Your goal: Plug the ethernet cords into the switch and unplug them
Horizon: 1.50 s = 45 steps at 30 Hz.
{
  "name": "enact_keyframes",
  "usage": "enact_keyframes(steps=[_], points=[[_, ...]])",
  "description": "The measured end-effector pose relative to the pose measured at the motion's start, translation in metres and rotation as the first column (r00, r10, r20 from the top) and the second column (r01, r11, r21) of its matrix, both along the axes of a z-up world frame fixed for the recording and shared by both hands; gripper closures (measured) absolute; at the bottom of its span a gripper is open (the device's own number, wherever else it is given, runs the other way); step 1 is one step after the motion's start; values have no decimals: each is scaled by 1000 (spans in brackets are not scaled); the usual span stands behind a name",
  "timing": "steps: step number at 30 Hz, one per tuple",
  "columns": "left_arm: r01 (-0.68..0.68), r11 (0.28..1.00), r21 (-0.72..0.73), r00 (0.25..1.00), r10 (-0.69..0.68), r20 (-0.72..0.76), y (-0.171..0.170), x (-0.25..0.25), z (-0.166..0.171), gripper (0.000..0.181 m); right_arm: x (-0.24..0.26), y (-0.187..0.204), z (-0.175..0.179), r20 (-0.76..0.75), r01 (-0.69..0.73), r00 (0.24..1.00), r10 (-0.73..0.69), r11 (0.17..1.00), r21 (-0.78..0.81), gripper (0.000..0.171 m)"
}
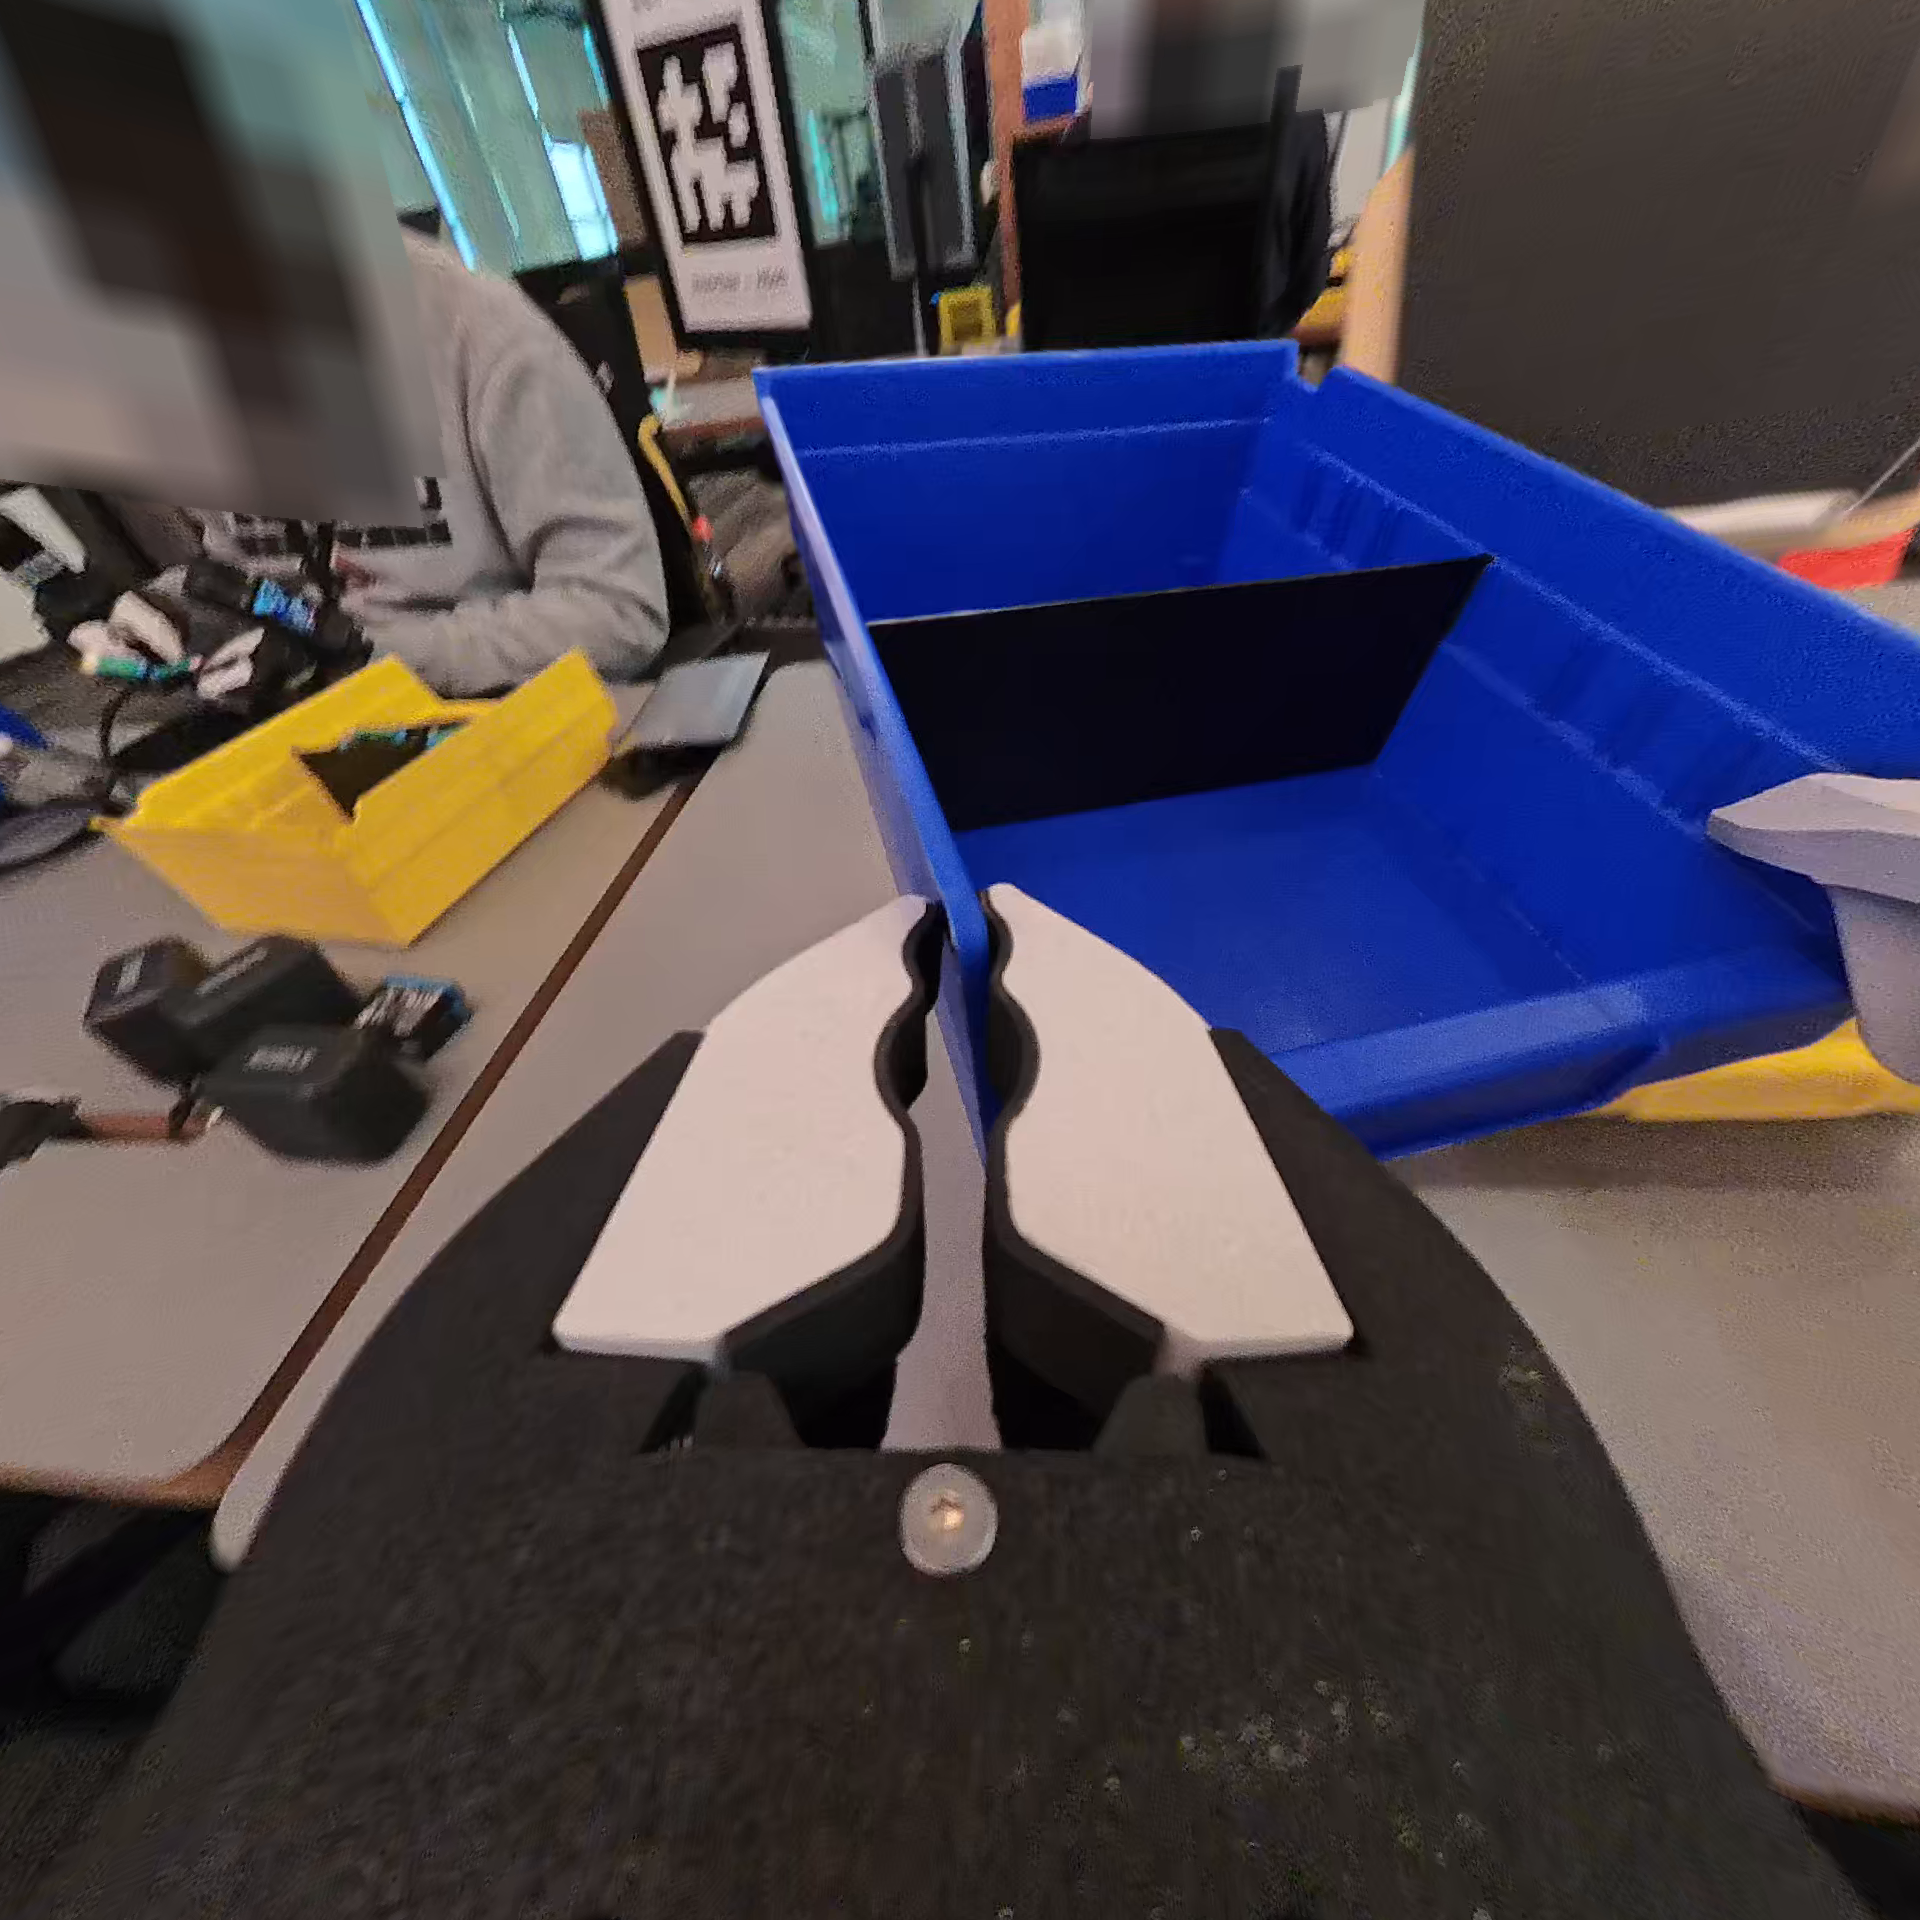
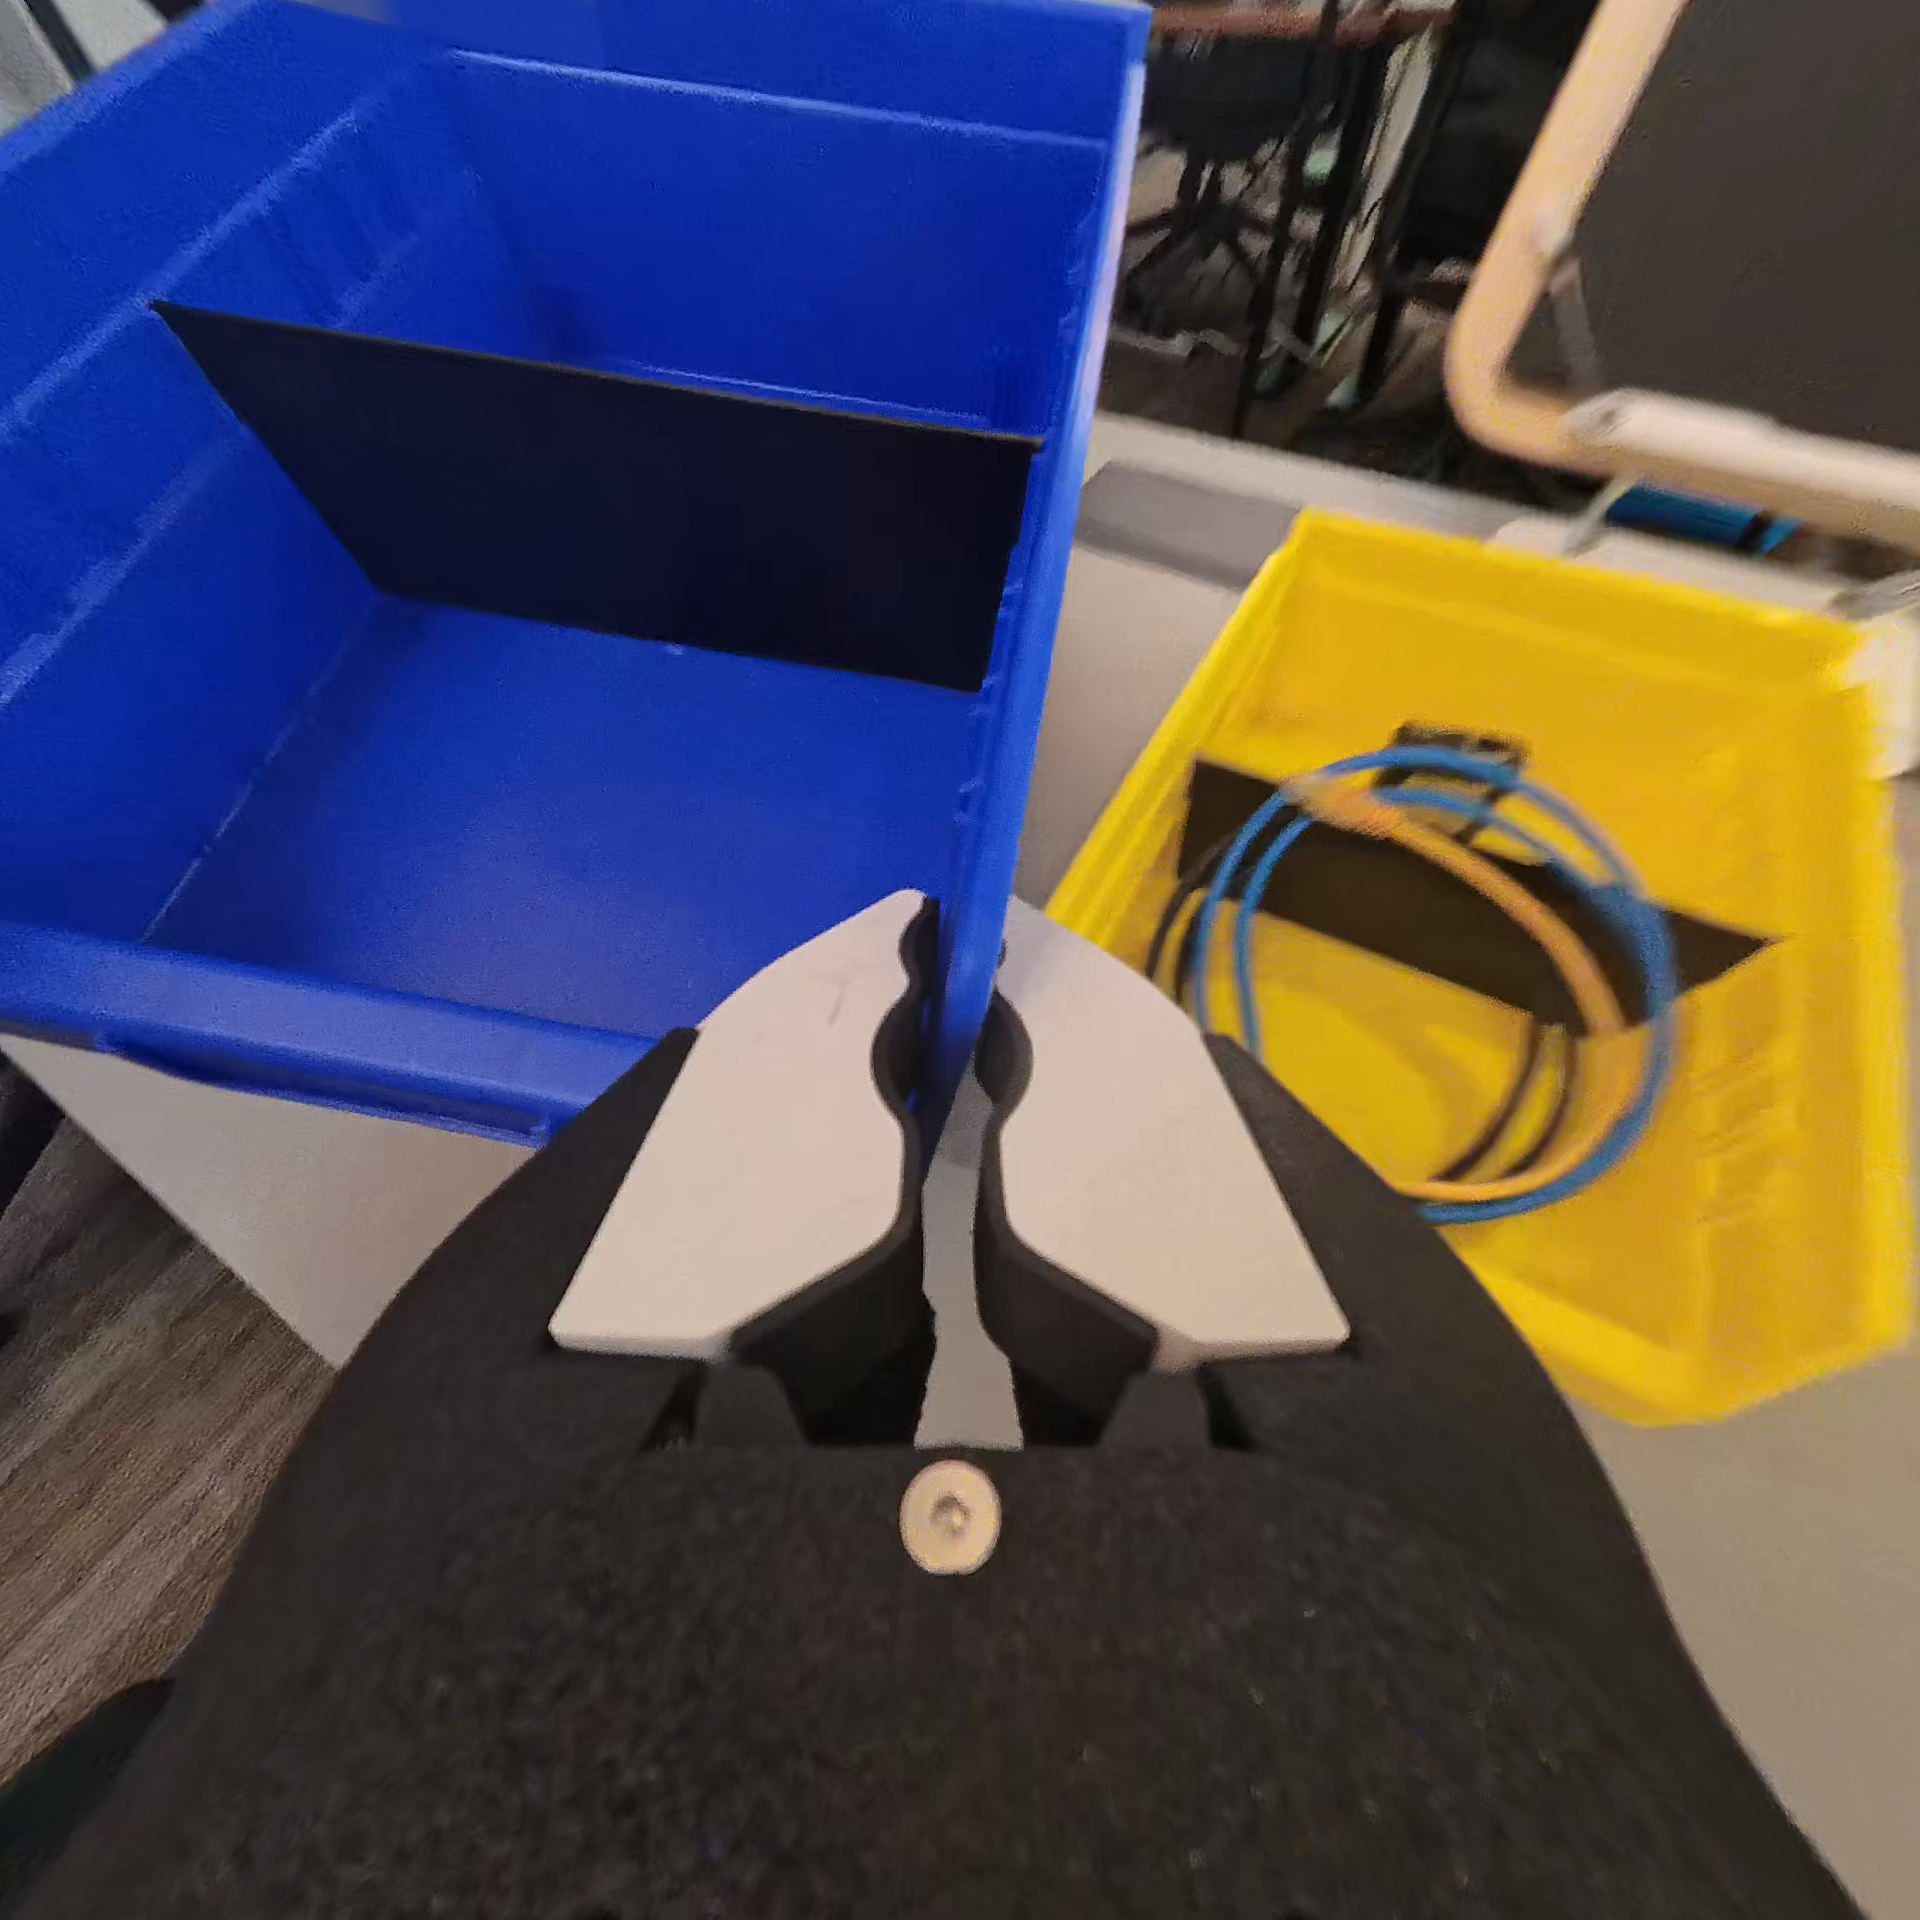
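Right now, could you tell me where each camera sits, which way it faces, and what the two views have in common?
Left wrist view: on the left gripper, looking forward along its fingers, clamped on the blue bin's left wall; the right gripper shows at the far edge.
Right wrist view: on the right gripper, looking down over the bin's right wall, which it clamps, beside a yellow bin holding coiled cords.
Shared: the blue bin and its black divider.

Left gripper [image 1: 964,914] and right gripper [image 2: 961,914] jaws clamped.
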<state>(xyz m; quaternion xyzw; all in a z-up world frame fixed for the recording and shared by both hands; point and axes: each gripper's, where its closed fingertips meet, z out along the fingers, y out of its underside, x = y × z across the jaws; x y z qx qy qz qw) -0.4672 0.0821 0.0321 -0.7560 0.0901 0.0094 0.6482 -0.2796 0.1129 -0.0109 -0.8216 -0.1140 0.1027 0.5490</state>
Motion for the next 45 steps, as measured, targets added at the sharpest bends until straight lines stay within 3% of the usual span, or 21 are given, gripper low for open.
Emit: enact_keyframes(steps=[3,5,7,9,13,16,22,25,27,30,33,35,37,39,42,45], points=[[59,996,60,998,-58,-21,11,53,40,177,55,-1,43,-3,71,997,-71,995,65,167],[71,991,118,991,-57,-120,20,98,59,177,102,-4,62,-2,135,991,-136,987,89,167],[107,983,148,980,-79,-183,29,152,68,176,157,-7,72,10,206,978,-207,974,92,167],[187,975,120,974,-168,-151,37,212,65,176,216,-11,74,10,265,964,-266,962,69,167],[366,930,17,927,-363,-97,46,342,29,176,342,-29,49,51,373,927,-371,928,-12,167],[412,909,-65,904,-416,-97,43,430,-21,175,430,-36,5,85,427,903,-422,902,-63,167],[439,870,-223,887,-459,-45,34,537,-113,175,531,-54,-92,83,382,924,-373,900,-209,165],[464,848,-256,879,-477,14,27,554,-138,174,550,-58,-113,132,371,927,-352,912,-173,165],[496,818,-291,864,-499,69,20,560,-153,172,556,-62,-128,133,358,933,-334,897,-261,165],[565,780,-270,824,-551,135,12,565,-158,161,556,-60,-132,30,351,933,-359,890,-290,165],[608,744,-277,792,-591,152,8,566,-154,153,556,-61,-131,53,352,935,-352,892,-282,165],[638,738,-221,770,-616,165,7,559,-135,152,555,-64,-127,81,355,935,-346,892,-280,161],[642,748,-167,766,-625,146,9,542,-110,151,559,-66,-114,133,387,922,-364,892,-236,143],[638,760,-126,769,-624,135,14,517,-82,148,564,-70,-95,191,429,898,-396,885,-180,140],[604,796,-52,794,-594,129,26,460,-36,147,557,-69,-59,244,452,873,-422,889,-78,122],[542,840,-20,835,-537,120,37,390,-11,147,518,-62,-25,273,399,883,-383,917,-3,121]])
